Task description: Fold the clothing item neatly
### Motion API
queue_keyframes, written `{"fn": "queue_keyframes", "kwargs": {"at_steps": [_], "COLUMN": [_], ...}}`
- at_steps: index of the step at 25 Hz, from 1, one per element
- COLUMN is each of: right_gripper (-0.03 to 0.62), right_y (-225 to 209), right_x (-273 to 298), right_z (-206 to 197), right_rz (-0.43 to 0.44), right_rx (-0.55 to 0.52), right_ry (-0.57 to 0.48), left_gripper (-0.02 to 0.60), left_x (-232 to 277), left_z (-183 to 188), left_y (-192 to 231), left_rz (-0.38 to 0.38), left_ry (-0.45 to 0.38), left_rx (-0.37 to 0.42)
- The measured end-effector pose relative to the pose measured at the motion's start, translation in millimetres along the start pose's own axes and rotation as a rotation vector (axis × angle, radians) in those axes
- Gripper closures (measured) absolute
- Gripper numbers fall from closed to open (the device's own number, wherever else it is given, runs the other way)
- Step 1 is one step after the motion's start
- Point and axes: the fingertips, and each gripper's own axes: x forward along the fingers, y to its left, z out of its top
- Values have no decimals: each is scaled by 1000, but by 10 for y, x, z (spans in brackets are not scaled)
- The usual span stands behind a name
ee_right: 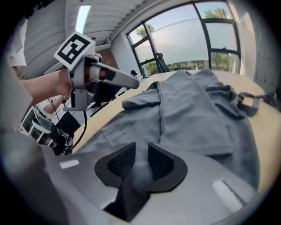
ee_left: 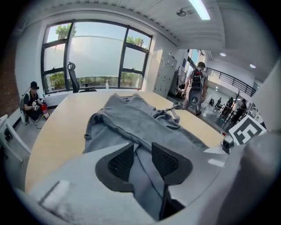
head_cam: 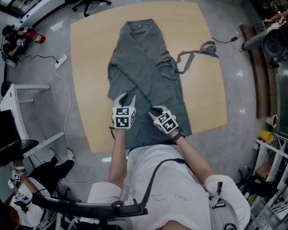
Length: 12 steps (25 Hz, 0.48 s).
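Observation:
A grey robe-like garment [head_cam: 144,63] lies spread lengthwise on the light wooden table [head_cam: 90,67], its sleeves folded across the body and its hem hanging over the near edge. A loose belt [head_cam: 198,51] trails off to the right. My left gripper [head_cam: 127,99] is over the lower left part, with a fold of the grey cloth [ee_left: 140,118] running between its pads; the left gripper [ee_left: 141,151] is shut on it. My right gripper [head_cam: 154,112] is close beside it to the right. The right gripper [ee_right: 141,151] pinches a bunched wad of the garment [ee_right: 197,110].
A person [head_cam: 13,40] sits on the floor at far left beside a red extinguisher [head_cam: 36,37], and a power strip [head_cam: 60,60] with cables lies there. An office chair [head_cam: 90,4] stands beyond the table. Another person [ee_left: 195,88] stands past the far right corner.

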Motion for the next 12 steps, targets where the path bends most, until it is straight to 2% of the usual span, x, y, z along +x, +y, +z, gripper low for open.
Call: {"fn": "queue_keyframes", "kwargs": {"at_steps": [2,5,8,12], "right_gripper": [502,500,499,499], "right_y": [87,-13,-451,-1293], "right_x": [7,-148,-408,-909], "right_z": [-97,-51,38,164], "right_rz": [9,-14,-90,-230], "right_rx": [65,88,147,273], "right_ry": [-10,-64,-129,-238], "left_gripper": [448,448,448,449], "left_x": [-41,-51,16,198], "left_z": [-108,-214,-221,-73], "left_y": [-28,-103,-221,-453], "left_rz": [-8,-29,-62,-126], "left_ry": [16,34,46,47], "left_rx": [-3,1,14,36]}}
